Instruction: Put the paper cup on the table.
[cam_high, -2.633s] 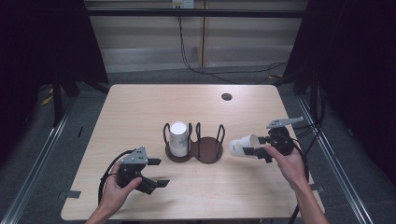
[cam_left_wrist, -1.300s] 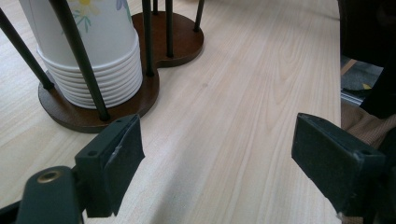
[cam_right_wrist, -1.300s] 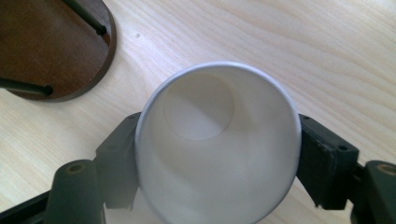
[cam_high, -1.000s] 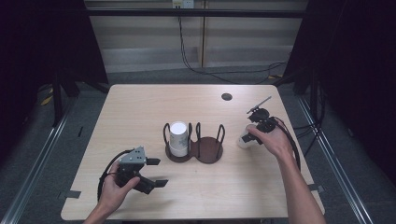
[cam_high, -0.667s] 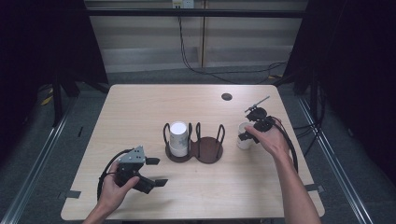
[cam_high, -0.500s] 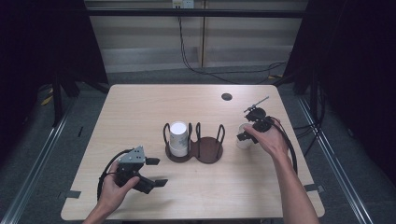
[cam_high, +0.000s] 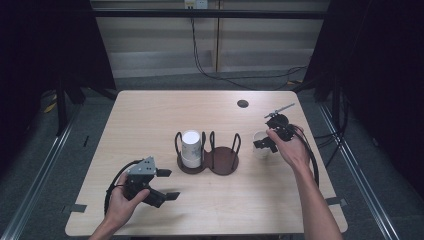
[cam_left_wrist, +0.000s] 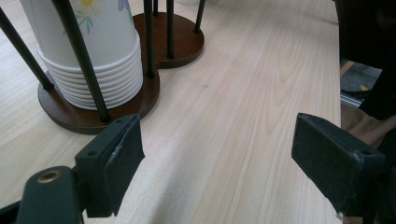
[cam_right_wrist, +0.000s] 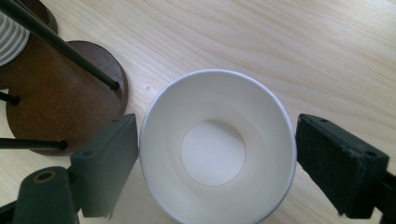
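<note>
Right gripper: points down over the table, right of the holder; jaws spread wide, having just been opening. A single cup sits between them.
Single cup: white paper, upright, mouth up, standing on the wood. Left jaw just at the rim, whether touching I cannot tell; right jaw stands clear, with a sliver of table between.
Cup holder: dark wooden double base with thin black rods, just left of the single cup; its near bay is empty. In the right gripper view one rod slants past the left jaw, close beside it.
Cup stack: nested white cups, floral print, in the holder's far bay, rods around them.
Left gripper: held low at the table's near left, well apart from the single cup; jaws wide apart, only bare wood between them, holder base just ahead.
Table hole: small dark round, far side, clear of both hands.
</note>
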